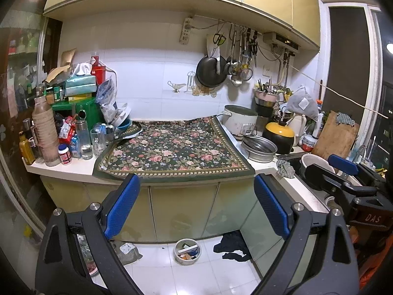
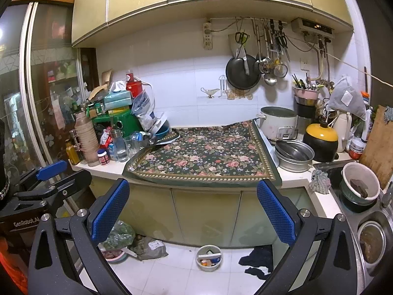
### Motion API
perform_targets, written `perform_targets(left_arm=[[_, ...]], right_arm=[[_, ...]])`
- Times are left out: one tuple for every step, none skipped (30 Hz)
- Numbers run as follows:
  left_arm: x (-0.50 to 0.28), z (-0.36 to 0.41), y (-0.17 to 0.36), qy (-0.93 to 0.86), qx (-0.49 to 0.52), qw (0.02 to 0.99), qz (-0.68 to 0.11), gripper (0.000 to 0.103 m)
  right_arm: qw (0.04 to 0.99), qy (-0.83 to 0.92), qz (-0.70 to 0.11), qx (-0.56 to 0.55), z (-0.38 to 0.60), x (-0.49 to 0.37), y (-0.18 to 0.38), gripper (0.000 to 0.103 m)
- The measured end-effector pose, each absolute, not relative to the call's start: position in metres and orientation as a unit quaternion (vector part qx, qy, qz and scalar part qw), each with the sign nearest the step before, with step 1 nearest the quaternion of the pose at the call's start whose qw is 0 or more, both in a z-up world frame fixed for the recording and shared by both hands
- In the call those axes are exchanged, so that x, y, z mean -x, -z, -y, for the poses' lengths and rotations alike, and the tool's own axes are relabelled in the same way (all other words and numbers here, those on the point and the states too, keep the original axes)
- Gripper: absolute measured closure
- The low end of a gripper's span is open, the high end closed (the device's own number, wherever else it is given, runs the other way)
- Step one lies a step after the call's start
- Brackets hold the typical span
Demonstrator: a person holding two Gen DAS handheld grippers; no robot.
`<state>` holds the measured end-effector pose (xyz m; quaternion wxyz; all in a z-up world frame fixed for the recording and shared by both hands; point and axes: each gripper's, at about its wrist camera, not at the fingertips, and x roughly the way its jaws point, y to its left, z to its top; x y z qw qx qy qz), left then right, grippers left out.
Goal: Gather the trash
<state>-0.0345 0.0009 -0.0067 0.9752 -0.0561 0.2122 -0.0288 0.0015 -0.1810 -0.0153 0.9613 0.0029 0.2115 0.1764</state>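
Both the left gripper (image 1: 196,206) and right gripper (image 2: 194,209) hold their jaws wide and empty before the floral-clothed desk (image 1: 61,169), above what looks like a small trash bowl (image 2: 208,258) on the floor.

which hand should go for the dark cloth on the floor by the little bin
Right, probably. The dark cloth lies right of the small bin on the floor, near the right gripper. The left gripper sits farther over. Both are open and empty.
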Motion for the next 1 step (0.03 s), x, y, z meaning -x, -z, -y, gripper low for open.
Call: perform_targets(left_arm=[[0.0306, -0.0003, 0.0078, 0.028, 0.056, 0.975, -0.215, 0.009]], right_arm=[[0.961, -0.177, -0.214, -0.004, 0.1806, -0.0038, 0.0158, 0.0]])
